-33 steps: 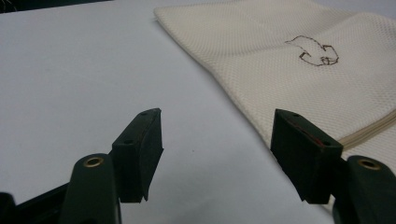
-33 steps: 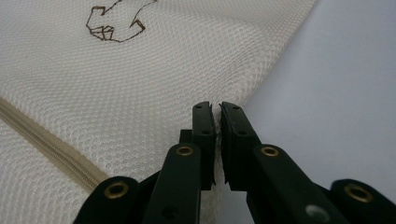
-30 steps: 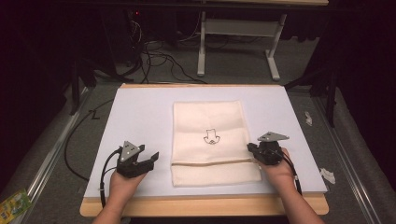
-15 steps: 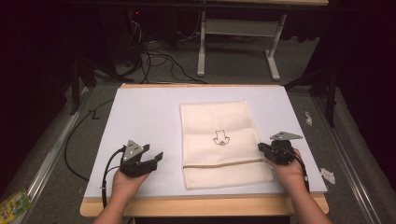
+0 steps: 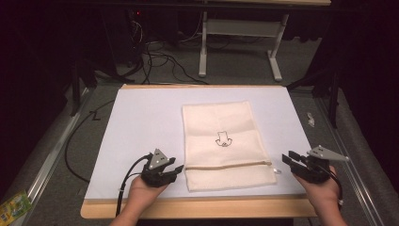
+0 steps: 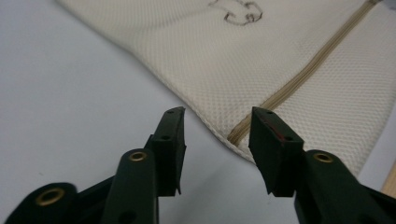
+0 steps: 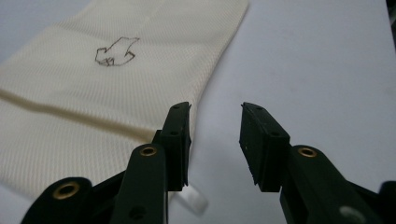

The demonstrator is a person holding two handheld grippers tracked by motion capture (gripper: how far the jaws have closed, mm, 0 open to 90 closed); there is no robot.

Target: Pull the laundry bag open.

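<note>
A cream mesh zip bag (image 5: pixel 225 143) with a small outlined drawing (image 5: pixel 223 140) lies flat on the white sheet (image 5: pixel 141 127) in the middle of the table. Its tan zipper (image 6: pixel 299 79) runs across near the front end, and a white pull tab (image 7: pixel 194 199) sticks out at the right corner. My left gripper (image 5: pixel 178 169) rests open just left of the bag's front left corner, its jaws apart with nothing between them (image 6: pixel 216 122). My right gripper (image 5: pixel 287 158) stands open a little right of the bag's front right corner, also empty (image 7: pixel 215 117).
The white sheet covers a wooden table (image 5: pixel 197 208) whose front edge shows below my hands. Behind the table stand a white frame (image 5: pixel 240 33) and loose cables (image 5: pixel 160 59) on the floor. A green packet (image 5: pixel 14 205) lies on the floor at the lower left.
The bag has slid to the right on the sheet. My right gripper has moved right and off the bag's corner, now apart from it. The left gripper has stayed put.
</note>
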